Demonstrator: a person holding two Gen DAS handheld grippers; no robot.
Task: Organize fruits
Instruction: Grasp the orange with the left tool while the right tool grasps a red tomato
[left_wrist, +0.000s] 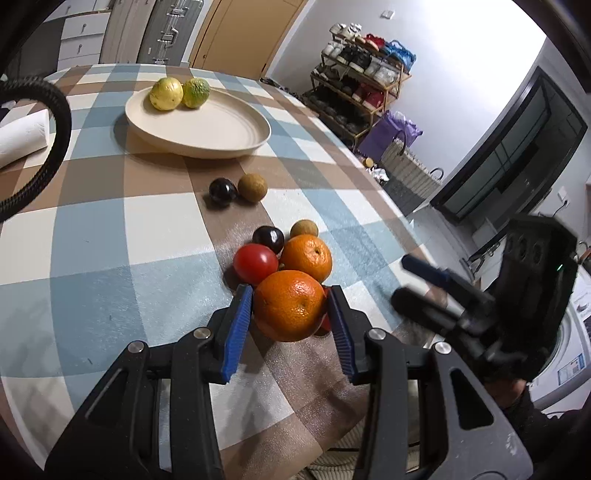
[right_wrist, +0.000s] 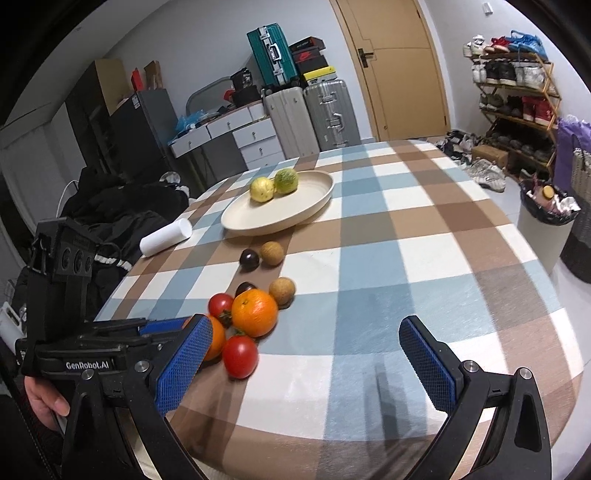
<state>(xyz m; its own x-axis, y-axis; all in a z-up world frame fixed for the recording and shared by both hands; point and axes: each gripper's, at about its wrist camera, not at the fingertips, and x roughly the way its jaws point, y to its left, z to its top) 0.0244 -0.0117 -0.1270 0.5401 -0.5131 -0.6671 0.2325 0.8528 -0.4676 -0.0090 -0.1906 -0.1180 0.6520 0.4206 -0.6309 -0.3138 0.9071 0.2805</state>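
My left gripper (left_wrist: 290, 301) sits low in the frame, its blue ribbed pads pinching the nearest round orange (left_wrist: 288, 310) at its widest part. I judge the main risk is a roll-out: the skin is smooth and curved, so a jerk or slack squeeze could drop it back onto the pile. A small red tomato (right_wrist: 240, 356) lies just beside it, half hidden in the left view, and could get nudged off the near edge as I lift.

My right gripper (right_wrist: 306, 356) hangs at the bottom of its frame, spread wide over bare checked tablecloth (right_wrist: 406, 258), holding nothing.

Just beyond, a second orange (left_wrist: 306, 257), another red tomato (left_wrist: 255, 264), a dark glossy plum (left_wrist: 268, 237) and a brown round fruit (left_wrist: 303, 229) crowd the path. Mid-frame, a second plum (left_wrist: 222, 191) and brown fruit (left_wrist: 252, 187) sit together. Upper left, the cream oval plate (left_wrist: 207, 133) already holds two yellow-green citrus fruits (left_wrist: 179, 93), leaving open room.
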